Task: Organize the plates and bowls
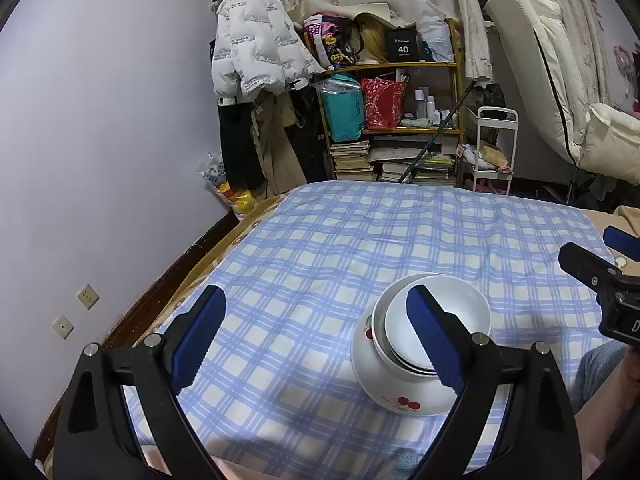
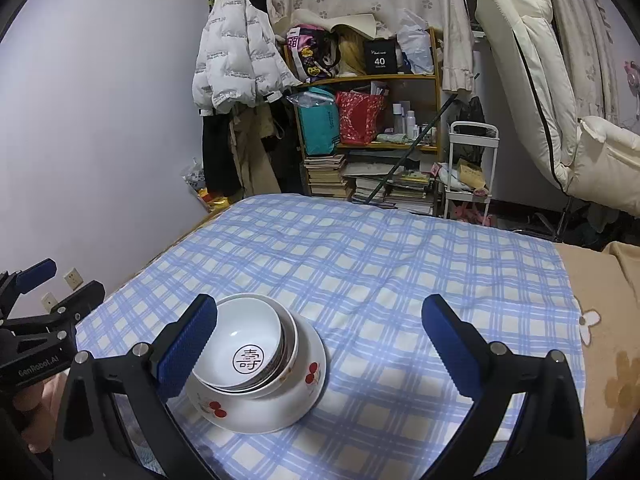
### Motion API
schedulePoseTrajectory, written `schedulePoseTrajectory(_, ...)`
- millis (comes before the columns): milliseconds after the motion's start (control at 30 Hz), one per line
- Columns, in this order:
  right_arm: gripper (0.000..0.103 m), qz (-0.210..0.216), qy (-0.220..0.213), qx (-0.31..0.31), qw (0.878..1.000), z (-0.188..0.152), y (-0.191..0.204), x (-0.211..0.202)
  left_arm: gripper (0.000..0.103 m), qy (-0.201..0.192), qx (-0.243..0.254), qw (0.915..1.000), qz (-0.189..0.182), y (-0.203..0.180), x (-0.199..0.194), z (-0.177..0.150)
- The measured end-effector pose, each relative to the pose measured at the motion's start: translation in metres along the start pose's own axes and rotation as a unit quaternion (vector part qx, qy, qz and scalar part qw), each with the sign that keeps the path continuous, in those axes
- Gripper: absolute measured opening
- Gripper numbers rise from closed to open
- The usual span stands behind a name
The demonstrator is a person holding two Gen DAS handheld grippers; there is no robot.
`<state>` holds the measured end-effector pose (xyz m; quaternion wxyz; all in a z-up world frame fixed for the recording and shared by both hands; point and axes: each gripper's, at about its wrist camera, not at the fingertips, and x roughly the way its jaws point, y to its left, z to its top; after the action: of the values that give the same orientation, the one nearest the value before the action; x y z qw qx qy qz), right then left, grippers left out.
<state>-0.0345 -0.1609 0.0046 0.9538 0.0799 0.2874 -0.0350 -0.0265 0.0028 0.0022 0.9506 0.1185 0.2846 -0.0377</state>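
stack of dishes on a bed, seen from both wrist cameras. the bed is covered by a blue-and-white checked sheet (image 1: 320, 248) (image 2: 380, 264), with a tan blanket (image 2: 600, 320) showing at its right edge.

the stack sits near the front of the sheet. lowest is a wide white plate with cherry motifs (image 1: 404, 396) (image 2: 280, 408). inside it rests a white bowl (image 1: 380, 344) (image 2: 290, 344), of which only the rim shows, and nested in that is a smaller top bowl (image 1: 452, 308) (image 2: 248, 340) with a black circled character printed on its inner bottom. how many dishes lie between the two cannot be told.

left gripper (image 1: 316, 340) (image 2: 40, 292): fingers wide apart, blue pads facing inward, nothing between them; in its own view the right-hand finger overlaps the stack, and contact cannot be judged. in the right wrist view it appears at the left edge, apart from the stack.

right gripper (image 2: 320, 340) (image 1: 600, 268): fingers wide apart and empty; its left finger lies in front of the stack's left side, and contact cannot be judged.

background: a white puffer jacket (image 1: 256, 52) (image 2: 236, 52) hanging by the pale wall, a cluttered shelf (image 1: 396, 100) (image 2: 372, 108) with books stacked beneath, and a cream recliner (image 1: 560, 80) (image 2: 552, 80).
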Motion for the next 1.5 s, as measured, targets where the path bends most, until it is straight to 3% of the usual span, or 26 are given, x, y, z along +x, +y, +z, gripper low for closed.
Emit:
schedulePoseTrajectory(200, 0.103, -0.002, 0.001, 0.002, 1.000, 0.000, -0.001, 0.000, 0.097, 0.004, -0.017, 0.9998, -0.004, 0.006, 0.001, 0.000)
schedulePoseTrajectory(1500, 0.103, -0.033, 0.000, 0.002, 0.999, -0.003, -0.013, -0.001, 0.098, -0.020, -0.006, 0.9998, 0.006, 0.014, -0.010, 0.001)
